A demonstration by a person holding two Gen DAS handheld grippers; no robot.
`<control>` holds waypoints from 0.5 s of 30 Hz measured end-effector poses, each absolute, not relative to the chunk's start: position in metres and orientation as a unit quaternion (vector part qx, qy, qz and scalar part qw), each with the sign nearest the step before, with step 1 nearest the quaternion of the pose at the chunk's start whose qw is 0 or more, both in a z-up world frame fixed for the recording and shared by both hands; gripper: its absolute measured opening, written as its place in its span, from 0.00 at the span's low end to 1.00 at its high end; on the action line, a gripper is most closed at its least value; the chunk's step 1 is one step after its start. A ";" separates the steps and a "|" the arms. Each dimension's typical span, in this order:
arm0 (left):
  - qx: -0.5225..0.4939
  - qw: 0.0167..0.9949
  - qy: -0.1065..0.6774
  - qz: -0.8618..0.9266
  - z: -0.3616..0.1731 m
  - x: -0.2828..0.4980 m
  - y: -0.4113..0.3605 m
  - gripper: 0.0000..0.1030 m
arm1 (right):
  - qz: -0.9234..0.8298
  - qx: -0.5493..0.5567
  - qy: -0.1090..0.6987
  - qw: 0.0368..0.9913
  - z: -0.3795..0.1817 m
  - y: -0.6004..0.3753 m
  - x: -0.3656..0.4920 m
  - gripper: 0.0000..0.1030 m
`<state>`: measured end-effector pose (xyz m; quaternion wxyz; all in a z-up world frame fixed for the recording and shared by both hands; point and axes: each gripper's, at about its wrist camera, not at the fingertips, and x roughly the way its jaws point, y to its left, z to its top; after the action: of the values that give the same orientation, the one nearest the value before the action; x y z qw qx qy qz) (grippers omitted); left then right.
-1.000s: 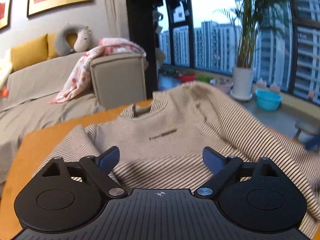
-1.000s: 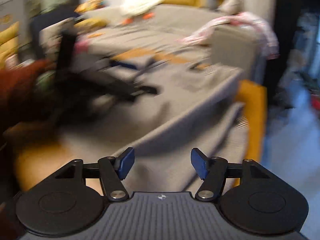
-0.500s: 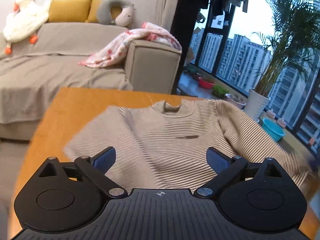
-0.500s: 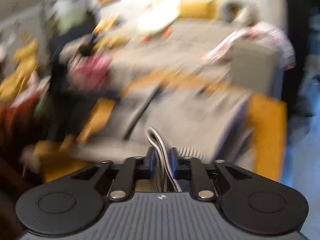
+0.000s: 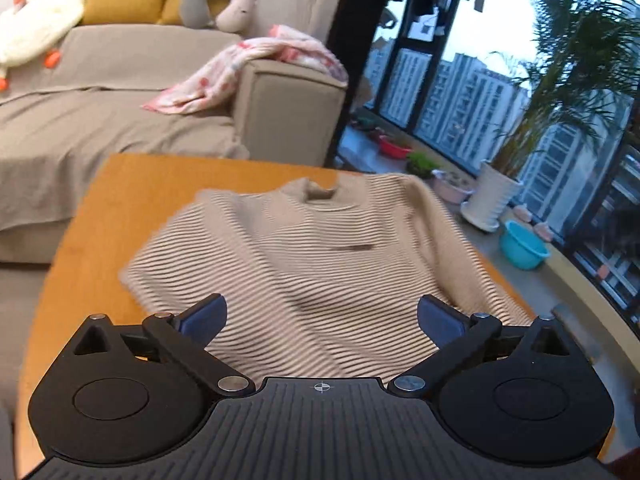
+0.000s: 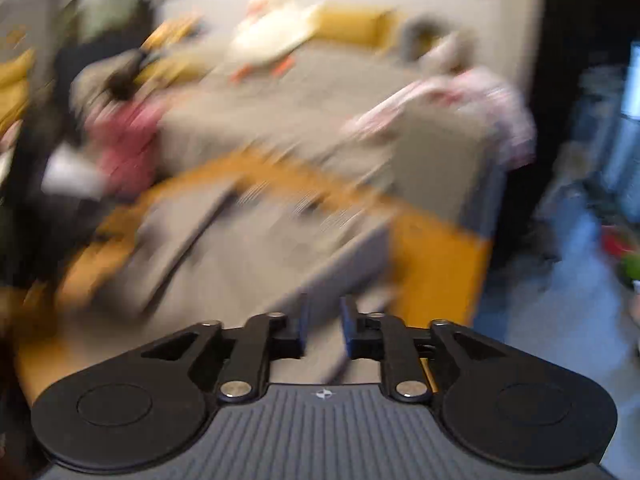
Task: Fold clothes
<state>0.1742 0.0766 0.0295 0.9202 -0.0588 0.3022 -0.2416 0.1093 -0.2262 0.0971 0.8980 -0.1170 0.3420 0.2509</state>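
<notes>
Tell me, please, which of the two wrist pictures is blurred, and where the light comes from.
The right wrist view is strongly motion-blurred: only the right gripper is sharp. The left wrist view is mostly clear, though the beige striped knit sweater is slightly smeared; daylight enters through the tall windows, and fisheye distortion curves their frames.

Orange table (image 5: 80, 216) – striped sweater (image 5: 304, 264) spread on it.

An orange tabletop (image 5: 100, 216) fills the middle; upper left sits a grey sofa (image 5: 120, 92) with yellow cushions (image 5: 124, 0), a white plush duck (image 5: 36, 20) and a pink blanket (image 5: 256, 64); at right, a potted palm (image 5: 496, 196) and a turquoise basin (image 5: 522, 246) stand by the window
</notes>
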 end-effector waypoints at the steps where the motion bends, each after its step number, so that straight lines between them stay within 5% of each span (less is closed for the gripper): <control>1: -0.060 0.920 0.298 -0.248 0.028 0.173 0.069 1.00 | 0.281 -0.122 0.362 0.880 0.086 -0.217 0.101 0.37; 5: -0.061 0.916 0.290 -0.270 0.018 0.173 0.045 1.00 | 0.341 -0.144 0.395 0.841 0.056 -0.196 0.061 0.52; 10: -0.001 0.923 0.291 -0.250 -0.002 0.173 0.027 1.00 | 0.307 -0.171 0.402 0.846 0.030 -0.179 0.058 0.54; 12: -0.004 0.925 0.286 -0.249 -0.001 0.171 0.031 1.00 | 0.300 -0.167 0.401 0.849 0.025 -0.179 0.063 0.50; 14: 0.000 0.930 0.280 -0.239 0.000 0.169 0.037 1.00 | 0.286 -0.130 0.396 0.863 0.029 -0.190 0.071 0.24; 15: 0.000 0.931 0.280 -0.233 -0.001 0.168 0.039 1.00 | 0.262 -0.104 0.388 0.878 0.035 -0.198 0.075 0.24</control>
<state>0.1684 0.0391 -0.0010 0.9313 0.0002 0.2801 -0.2331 0.0750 -0.1982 0.0349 0.8778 -0.1040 0.3875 0.2617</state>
